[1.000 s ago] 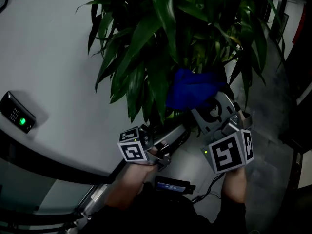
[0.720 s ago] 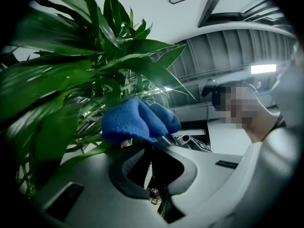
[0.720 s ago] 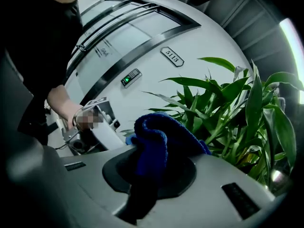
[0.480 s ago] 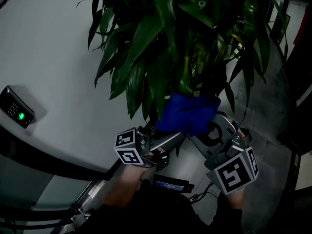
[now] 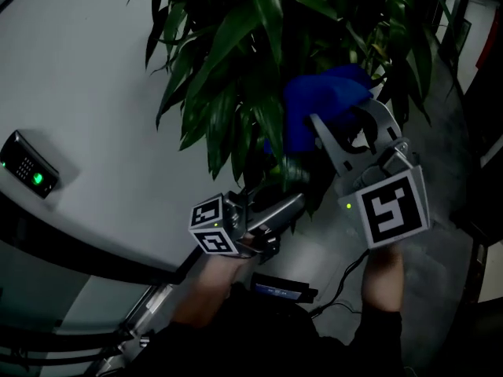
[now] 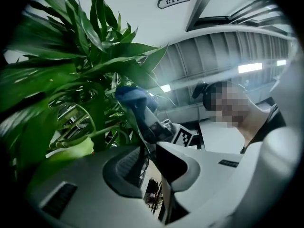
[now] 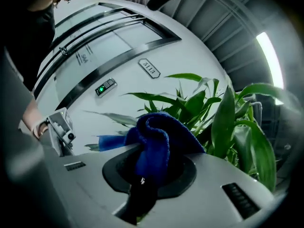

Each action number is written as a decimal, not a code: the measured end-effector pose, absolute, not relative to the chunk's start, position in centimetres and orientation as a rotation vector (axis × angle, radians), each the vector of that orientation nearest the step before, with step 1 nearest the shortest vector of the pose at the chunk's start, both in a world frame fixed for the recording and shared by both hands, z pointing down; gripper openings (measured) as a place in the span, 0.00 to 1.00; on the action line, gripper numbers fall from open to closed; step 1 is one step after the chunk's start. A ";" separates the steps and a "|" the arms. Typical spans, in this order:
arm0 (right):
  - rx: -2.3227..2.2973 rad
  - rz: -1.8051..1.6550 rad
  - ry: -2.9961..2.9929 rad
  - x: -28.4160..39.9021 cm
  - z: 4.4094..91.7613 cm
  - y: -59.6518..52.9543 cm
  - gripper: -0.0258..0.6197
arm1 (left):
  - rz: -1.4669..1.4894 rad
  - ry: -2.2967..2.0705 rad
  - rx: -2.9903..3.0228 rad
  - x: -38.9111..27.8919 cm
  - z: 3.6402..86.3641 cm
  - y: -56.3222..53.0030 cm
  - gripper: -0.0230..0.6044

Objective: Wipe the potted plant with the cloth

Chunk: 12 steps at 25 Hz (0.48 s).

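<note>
As the right gripper (image 5: 346, 116) clenched the one blue cloth (image 5: 318, 100), it held it high among the leaves of the single potted plant (image 5: 236, 53), the cloth touching the foliage. The left gripper (image 6: 151, 161), lower under the leaves, had its two jaws slightly parted, having just been opening, with nothing between them. One keypad (image 5: 27, 173) with a green light sat on the white wall.

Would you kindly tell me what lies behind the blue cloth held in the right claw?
Behind the blue cloth, clamped in the right claw, rise the potted plant's green leaves; those directly behind it are covered.
</note>
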State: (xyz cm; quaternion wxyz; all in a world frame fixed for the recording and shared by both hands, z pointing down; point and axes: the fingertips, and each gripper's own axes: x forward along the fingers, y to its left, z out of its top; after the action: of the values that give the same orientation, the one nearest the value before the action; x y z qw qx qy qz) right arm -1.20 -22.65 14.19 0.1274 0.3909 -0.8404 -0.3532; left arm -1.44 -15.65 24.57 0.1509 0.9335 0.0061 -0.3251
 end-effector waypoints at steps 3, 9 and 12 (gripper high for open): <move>0.998 -1.026 -2.406 -2.5 16.4 -23.6 0.16 | -0.924 0.004 2.710 -1.4 24.6 -15.3 0.15; 0.832 -0.982 -2.381 -3.1 20.6 -20.9 0.16 | -0.919 -0.013 2.766 -1.6 24.5 -14.8 0.17; 0.790 -0.964 -2.419 -3.1 21.3 -19.2 0.16 | -0.932 0.025 2.777 -1.5 24.3 -14.0 0.28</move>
State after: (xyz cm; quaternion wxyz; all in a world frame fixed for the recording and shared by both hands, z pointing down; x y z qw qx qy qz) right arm -3.06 -19.25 21.31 0.2086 0.2838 -0.8695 -0.3464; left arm -1.53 -14.01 24.26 0.1057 0.9427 0.0083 -0.3164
